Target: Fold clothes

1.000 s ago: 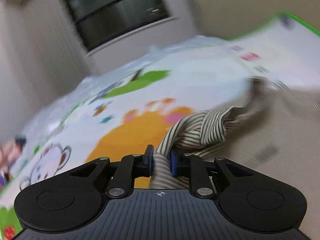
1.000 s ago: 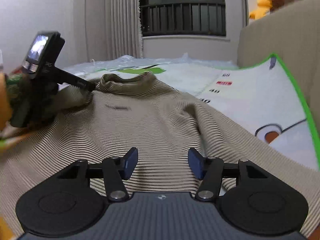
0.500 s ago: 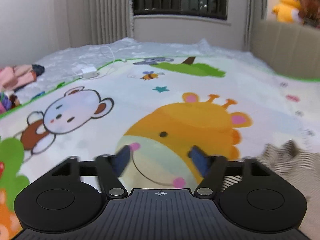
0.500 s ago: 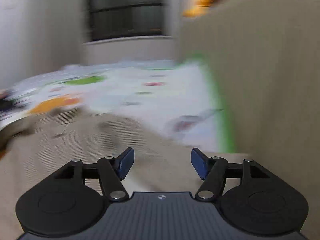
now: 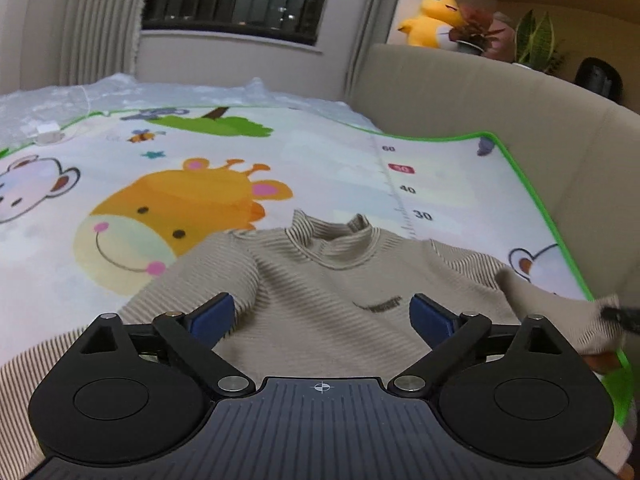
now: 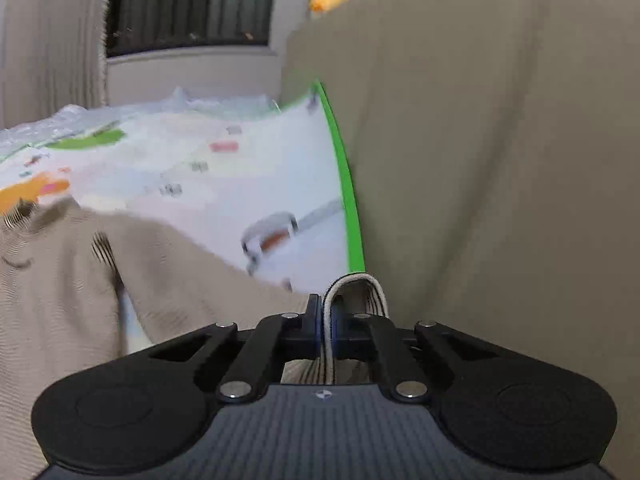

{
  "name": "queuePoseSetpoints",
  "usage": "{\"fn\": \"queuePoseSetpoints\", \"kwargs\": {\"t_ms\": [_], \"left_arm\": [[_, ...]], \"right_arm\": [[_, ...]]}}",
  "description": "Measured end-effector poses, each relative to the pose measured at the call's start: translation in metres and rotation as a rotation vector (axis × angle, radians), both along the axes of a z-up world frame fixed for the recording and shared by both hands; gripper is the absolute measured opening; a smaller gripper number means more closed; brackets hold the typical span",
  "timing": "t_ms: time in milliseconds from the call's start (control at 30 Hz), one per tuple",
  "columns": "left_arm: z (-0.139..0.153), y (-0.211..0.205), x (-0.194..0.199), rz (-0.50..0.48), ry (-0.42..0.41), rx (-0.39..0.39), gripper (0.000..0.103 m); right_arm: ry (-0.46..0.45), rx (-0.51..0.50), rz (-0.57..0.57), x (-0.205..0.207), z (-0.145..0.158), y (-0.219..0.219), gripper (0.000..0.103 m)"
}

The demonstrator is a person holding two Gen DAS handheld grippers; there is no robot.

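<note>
A beige striped turtleneck sweater (image 5: 320, 280) lies face up on the cartoon play mat (image 5: 200, 168), collar pointing away. My left gripper (image 5: 322, 314) hovers over its chest, jaws opening wide, and nothing is pressed between the blue pads. In the right wrist view my right gripper (image 6: 326, 320) is shut on the cuff (image 6: 356, 284) of the sweater's sleeve, beside the mat's green edge and the sofa. The sleeve (image 6: 200, 272) trails left to the body. The left wrist view shows that sleeve end (image 5: 596, 320) lifted at the far right, with the right gripper's tip (image 5: 624, 318) on it.
A beige sofa (image 5: 480, 92) rises along the mat's right edge, close to my right gripper. A yellow plush duck (image 5: 432, 20) and potted plants (image 5: 536, 40) sit on top of it. A white charger (image 5: 48, 130) lies at the mat's far left. Curtains and a barred window stand behind.
My left gripper let go of the striped fabric, opened wide and swung round to face the sweater's front. My right gripper swung right to the sleeve end and shut on the cuff.
</note>
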State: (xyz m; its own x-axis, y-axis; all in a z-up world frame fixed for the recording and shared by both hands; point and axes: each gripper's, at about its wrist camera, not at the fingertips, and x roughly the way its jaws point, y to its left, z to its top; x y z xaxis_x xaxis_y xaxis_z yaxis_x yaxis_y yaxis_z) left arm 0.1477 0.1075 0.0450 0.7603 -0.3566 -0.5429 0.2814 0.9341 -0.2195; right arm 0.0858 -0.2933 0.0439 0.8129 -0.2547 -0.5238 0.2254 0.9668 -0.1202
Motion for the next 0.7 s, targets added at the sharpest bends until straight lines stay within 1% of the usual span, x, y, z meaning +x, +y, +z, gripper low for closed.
{"fn": "queuePoseSetpoints", "kwargs": {"t_ms": [233, 400, 500, 700], "left_arm": [[-0.008, 0.021, -0.014, 0.027, 0.039, -0.049, 0.1], [-0.012, 0.038, -0.022, 0.062, 0.066, -0.091, 0.101], [-0.013, 0.042, -0.028, 0.055, 0.06, -0.116, 0.102], [-0.018, 0.049, -0.03, 0.042, 0.065, -0.156, 0.103]], "right_arm": [[-0.138, -0.02, 0.031, 0.052, 0.071, 0.007, 0.004], [-0.22, -0.037, 0.068, 0.066, 0.117, 0.021, 0.004], [-0.239, -0.072, 0.086, 0.069, 0.135, 0.035, 0.004], [-0.252, -0.121, 0.11, 0.07, 0.154, 0.06, 0.004]]}}
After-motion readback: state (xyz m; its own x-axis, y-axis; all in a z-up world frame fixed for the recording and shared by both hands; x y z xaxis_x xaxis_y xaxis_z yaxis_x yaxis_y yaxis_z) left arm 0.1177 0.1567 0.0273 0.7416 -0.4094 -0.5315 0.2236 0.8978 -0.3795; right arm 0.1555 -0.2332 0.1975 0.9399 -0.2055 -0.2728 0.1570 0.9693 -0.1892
